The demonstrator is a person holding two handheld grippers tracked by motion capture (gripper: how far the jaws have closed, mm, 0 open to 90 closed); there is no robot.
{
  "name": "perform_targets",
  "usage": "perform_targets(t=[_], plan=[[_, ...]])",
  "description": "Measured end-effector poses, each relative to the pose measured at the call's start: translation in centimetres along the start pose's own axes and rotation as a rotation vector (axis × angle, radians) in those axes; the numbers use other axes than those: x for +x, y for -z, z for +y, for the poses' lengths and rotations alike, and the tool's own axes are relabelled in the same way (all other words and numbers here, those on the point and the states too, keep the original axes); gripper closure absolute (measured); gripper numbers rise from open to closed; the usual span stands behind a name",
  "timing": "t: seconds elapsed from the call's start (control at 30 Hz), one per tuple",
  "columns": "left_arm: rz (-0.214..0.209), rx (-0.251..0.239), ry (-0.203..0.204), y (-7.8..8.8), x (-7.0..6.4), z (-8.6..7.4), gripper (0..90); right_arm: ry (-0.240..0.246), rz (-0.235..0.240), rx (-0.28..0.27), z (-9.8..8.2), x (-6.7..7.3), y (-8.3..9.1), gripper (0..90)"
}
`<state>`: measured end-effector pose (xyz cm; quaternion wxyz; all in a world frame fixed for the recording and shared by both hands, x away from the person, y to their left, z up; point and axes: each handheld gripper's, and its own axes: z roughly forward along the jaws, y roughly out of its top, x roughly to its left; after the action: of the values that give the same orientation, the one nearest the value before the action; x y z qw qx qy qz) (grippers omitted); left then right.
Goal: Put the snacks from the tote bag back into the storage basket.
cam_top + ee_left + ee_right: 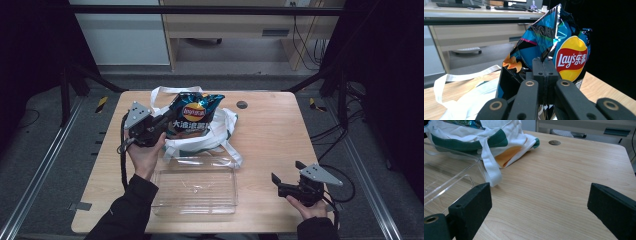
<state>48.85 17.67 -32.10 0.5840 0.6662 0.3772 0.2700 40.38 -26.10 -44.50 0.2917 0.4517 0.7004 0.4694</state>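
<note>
My left tongs (161,121) are clamped tight on the edge of the crisp packet (192,116), which stands upright just beyond their tips, above the white cloth bag (220,131). My right tongs (286,177) are spread wide with nothing between them, low over the wooden surface (270,125), well apart from the packet. The clear plastic tray (195,192) lies between both tongs, nearer me.
</note>
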Motion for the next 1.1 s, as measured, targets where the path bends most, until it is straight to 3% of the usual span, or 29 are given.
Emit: perform_targets(t=[0.47,1.1], plan=[[-0.026,-0.02,-0.01,2.8,-0.4,1.2,90.0,-0.002,-0.001,-0.002,0.0,0.0,0.0,5.9],[-0.078,-0.052,-0.022,6.8,-1.3,-0.2,90.0,0.001,-0.004,0.0,0.0,0.0,0.1,5.9]])
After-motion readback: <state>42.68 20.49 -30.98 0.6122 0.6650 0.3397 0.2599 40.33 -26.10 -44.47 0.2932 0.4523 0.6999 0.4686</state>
